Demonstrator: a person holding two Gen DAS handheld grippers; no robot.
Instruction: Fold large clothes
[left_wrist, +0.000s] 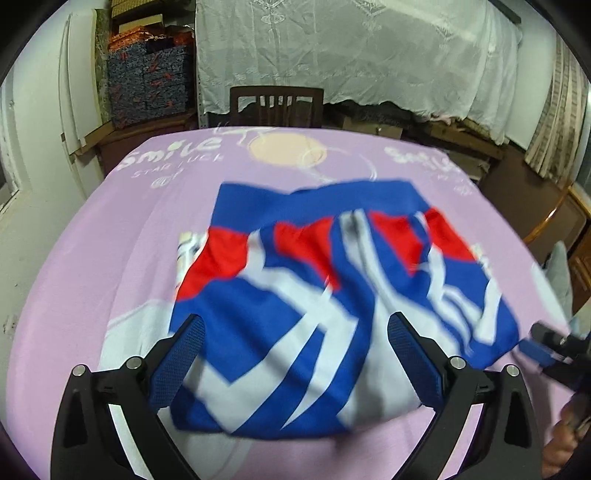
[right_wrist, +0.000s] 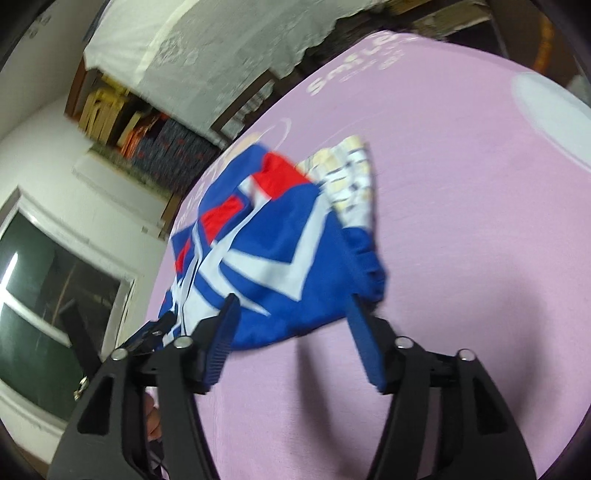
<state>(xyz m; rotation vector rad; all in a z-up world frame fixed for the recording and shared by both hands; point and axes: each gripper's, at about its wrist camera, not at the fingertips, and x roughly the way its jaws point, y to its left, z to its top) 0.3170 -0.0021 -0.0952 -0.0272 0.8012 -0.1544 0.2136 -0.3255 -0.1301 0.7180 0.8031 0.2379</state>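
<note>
My left fingers (left_wrist: 295, 354) stand well apart above the near edge of the folded garment (left_wrist: 332, 295), a blue, white and red piece lying in a bunched rectangle on the pink cloth that covers the tabletop (left_wrist: 92, 258). The fabric shows between the blue pads, but neither pad presses on it. My right fingers (right_wrist: 291, 325) are spread too; their tips sit at the garment's near hem, the left pad just over the blue cloth and the right pad beside the gathered edge, with nothing pinched. From the right wrist view a second, pale checked piece of clothing (right_wrist: 351, 177) lies beyond the garment, tucked against its far side. In the left wrist view that same right tool pokes in at the garment's right corner. A dark wooden chair (left_wrist: 275, 105) stands at the far side of the tabletop.
</note>
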